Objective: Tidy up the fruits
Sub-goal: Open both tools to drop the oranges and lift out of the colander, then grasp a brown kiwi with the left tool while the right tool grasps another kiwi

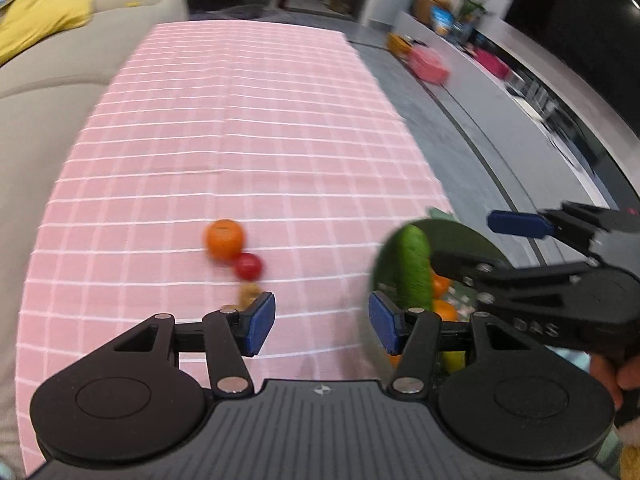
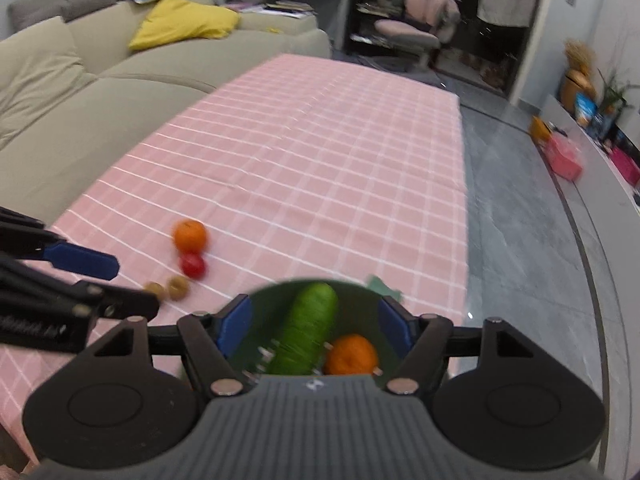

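A dark green bowl [image 2: 276, 292] stands at the near right edge of the pink checked tablecloth [image 2: 320, 160]. In it lie a cucumber [image 2: 308, 328] and an orange [image 2: 352, 354]. My right gripper [image 2: 316, 328] hangs open above the bowl, its blue pads clear of the cucumber. On the cloth to the left sit a loose orange [image 1: 224, 240], a red tomato [image 1: 249, 266] and small brown fruits [image 2: 178, 287]. My left gripper [image 1: 322, 320] is open and holds nothing, just right of the brown fruit [image 1: 250, 292]. The bowl [image 1: 452, 232] and cucumber [image 1: 414, 268] show there too, under the right gripper [image 1: 480, 244].
A beige sofa [image 2: 80, 92] with a yellow cushion [image 2: 184, 22] runs along the table's left side. Grey floor [image 2: 520, 220] lies right of the table edge. A low cabinet with a pink box [image 2: 564, 160] lines the right wall; a pink chair [image 2: 416, 28] stands beyond.
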Action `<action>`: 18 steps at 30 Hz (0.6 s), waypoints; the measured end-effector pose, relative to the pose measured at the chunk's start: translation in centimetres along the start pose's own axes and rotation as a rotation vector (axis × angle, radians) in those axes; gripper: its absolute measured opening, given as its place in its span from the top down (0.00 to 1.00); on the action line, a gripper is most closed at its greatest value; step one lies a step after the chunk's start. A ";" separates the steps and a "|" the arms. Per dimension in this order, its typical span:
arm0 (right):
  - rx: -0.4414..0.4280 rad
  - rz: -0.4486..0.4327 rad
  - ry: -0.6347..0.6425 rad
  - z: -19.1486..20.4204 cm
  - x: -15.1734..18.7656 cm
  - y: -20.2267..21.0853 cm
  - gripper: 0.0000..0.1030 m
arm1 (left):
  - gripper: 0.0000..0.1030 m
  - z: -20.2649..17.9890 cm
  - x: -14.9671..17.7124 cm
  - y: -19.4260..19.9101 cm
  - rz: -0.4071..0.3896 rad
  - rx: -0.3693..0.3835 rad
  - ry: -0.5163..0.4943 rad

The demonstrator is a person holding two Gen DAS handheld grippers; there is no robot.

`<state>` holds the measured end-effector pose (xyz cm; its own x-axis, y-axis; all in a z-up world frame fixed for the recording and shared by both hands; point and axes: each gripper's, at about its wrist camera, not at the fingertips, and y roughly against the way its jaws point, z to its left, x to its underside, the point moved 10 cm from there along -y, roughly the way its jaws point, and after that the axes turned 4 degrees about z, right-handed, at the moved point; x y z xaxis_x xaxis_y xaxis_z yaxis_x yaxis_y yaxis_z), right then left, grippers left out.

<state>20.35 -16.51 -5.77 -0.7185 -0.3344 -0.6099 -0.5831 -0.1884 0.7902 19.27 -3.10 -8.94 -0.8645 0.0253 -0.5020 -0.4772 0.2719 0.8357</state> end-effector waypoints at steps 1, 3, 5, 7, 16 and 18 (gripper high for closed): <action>-0.014 -0.011 0.016 0.8 -0.5 0.2 0.35 | 0.38 0.7 0.0 0.3 -0.009 -0.006 0.017; -0.040 -0.023 0.040 2.2 -1.1 0.3 0.35 | 0.38 2.1 0.1 0.8 -0.026 -0.013 0.049; -0.066 -0.030 0.061 3.7 -1.8 0.3 0.35 | 0.38 3.4 0.2 1.2 -0.039 -0.016 0.076; -0.084 -0.028 0.080 5.0 -2.2 0.0 0.35 | 0.38 4.8 0.2 1.4 -0.047 -0.020 0.104; -0.134 0.017 0.195 9.2 -2.7 -2.7 0.37 | 0.40 8.5 0.5 1.1 -0.086 0.013 0.186; -0.140 0.027 0.223 9.7 -2.6 -3.3 0.40 | 0.41 8.7 0.5 0.7 -0.092 0.039 0.194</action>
<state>20.44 -6.03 -7.34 -0.6226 -0.5331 -0.5729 -0.4956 -0.2980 0.8158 19.83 5.52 -10.55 -0.8334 -0.1861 -0.5203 -0.5525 0.3017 0.7770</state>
